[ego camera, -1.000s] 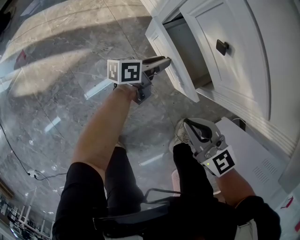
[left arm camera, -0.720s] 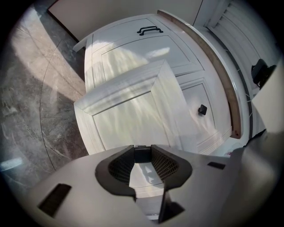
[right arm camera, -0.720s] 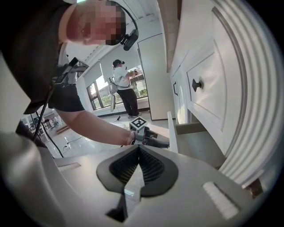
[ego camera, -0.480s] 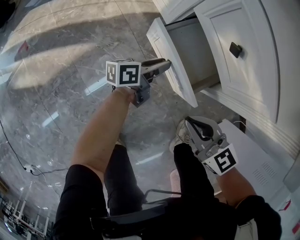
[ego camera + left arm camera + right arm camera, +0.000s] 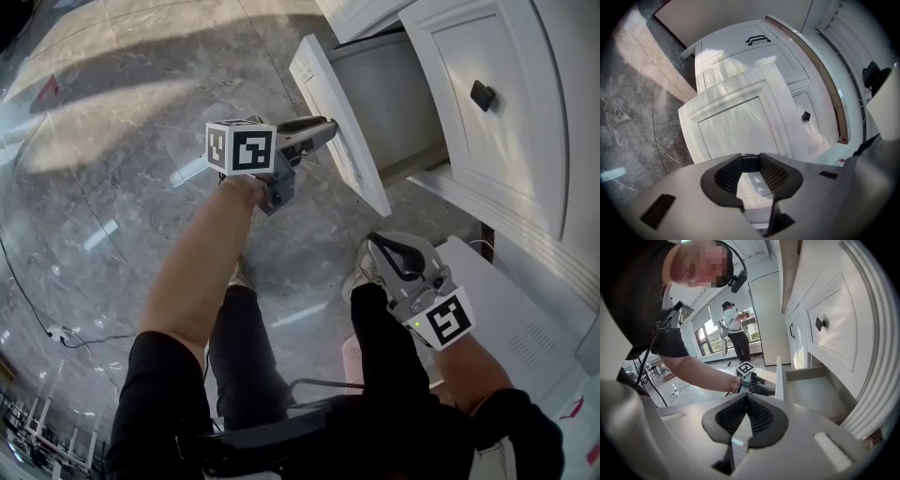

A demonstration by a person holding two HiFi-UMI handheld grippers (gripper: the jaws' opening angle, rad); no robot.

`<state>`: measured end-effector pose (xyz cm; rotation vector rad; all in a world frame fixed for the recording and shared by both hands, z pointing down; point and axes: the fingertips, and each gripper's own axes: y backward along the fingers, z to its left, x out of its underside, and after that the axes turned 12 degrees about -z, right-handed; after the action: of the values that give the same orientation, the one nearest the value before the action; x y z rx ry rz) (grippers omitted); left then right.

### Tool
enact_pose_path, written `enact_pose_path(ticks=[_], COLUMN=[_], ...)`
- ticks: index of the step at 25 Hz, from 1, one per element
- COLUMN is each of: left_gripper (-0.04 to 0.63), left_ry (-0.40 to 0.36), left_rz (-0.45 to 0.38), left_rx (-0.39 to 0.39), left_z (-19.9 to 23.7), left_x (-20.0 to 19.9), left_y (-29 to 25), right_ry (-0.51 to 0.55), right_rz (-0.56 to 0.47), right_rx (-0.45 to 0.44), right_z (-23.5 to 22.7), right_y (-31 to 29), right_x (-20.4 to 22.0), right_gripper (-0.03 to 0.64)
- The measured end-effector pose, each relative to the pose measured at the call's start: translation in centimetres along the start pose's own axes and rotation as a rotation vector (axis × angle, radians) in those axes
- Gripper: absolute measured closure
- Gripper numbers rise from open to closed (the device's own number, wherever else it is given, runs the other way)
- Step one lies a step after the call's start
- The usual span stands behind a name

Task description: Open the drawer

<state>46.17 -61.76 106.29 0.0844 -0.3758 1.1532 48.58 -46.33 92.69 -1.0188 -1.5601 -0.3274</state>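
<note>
- We find the white wooden drawer [image 5: 333, 112] [image 5: 740, 126] pulled well out of the white panelled cabinet [image 5: 534, 141], with its pale grey inside open to view from above
- We see the left gripper [image 5: 328, 125] [image 5: 750, 161] held roughly level against the middle of the drawer's front panel
- In the left gripper view its jaws stand fairly wide and clamp the small black drawer knob [image 5: 750, 162], which sits between the ribbed black pads [image 5: 776, 174]
- We see the right gripper [image 5: 377, 246] [image 5: 746, 397] low beside the person's knee, aimed toward the cabinet and well apart from the drawer
- In the right gripper view its jaws are closed, the pad tips meet, and nothing sits between them
- That same view looks along the side of the pulled-out drawer, with the left gripper's marker cube [image 5: 746, 367] just beside the front panel
- The closed cabinet door [image 5: 487, 141] to the right of the drawer carries a black square door knob [image 5: 482, 95] [image 5: 820, 324]
- In the left gripper view, a black bar handle [image 5: 757, 40] sits on another white front further along the cabinet run
- The grey marble floor [image 5: 112, 187] lies under the drawer, and a flat white unit with vent slots [image 5: 511, 319] sits at the cabinet base, just beside the right gripper
- A second person [image 5: 733, 329] stands far off in the right gripper view
</note>
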Motion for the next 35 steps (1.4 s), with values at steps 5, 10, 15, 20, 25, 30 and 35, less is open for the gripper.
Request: enact_pose_path(ticks=[5, 10, 15, 20, 25, 30, 35], left_gripper=[0.474, 0.474, 0.474, 0.475, 0.474, 0.475, 0.475], left_ry=[-0.002, -0.02, -0.024, -0.017, -0.031, -0.018, -0.031], left_rz=[0.008, 0.007, 0.014, 0.033, 0.022, 0.04, 0.03], left_rx=[0.003, -0.002, -0.007, -0.004, -0.005, 0.0, -0.005], left_z=[0.0, 0.2, 0.4, 0.5, 0.6, 0.7, 0.7], left_x=[0.1, -0.2, -0.1, 0.1, -0.3, 0.2, -0.2], left_y=[1.0, 2.0, 3.1, 4.0, 4.5, 5.1, 6.0], right_ry=[-0.001, 0.007, 0.011, 0.007, 0.009, 0.005, 0.008], right_rz=[0.0, -0.004, -0.009, -0.01, -0.003, -0.011, -0.003], right_rx=[-0.001, 0.0, 0.005, 0.009, 0.015, 0.025, 0.032], right_z=[0.8, 1.3, 1.9, 2.8, 3.2, 3.5, 4.1], right_y=[-0.5, -0.9, -1.3, -1.8, -1.8, -2.0, -1.8], right_x=[0.0, -0.3, -0.6, -0.4, -0.3, -0.4, -0.3], right_gripper=[0.615, 0.615, 0.616, 0.615, 0.615, 0.615, 0.616])
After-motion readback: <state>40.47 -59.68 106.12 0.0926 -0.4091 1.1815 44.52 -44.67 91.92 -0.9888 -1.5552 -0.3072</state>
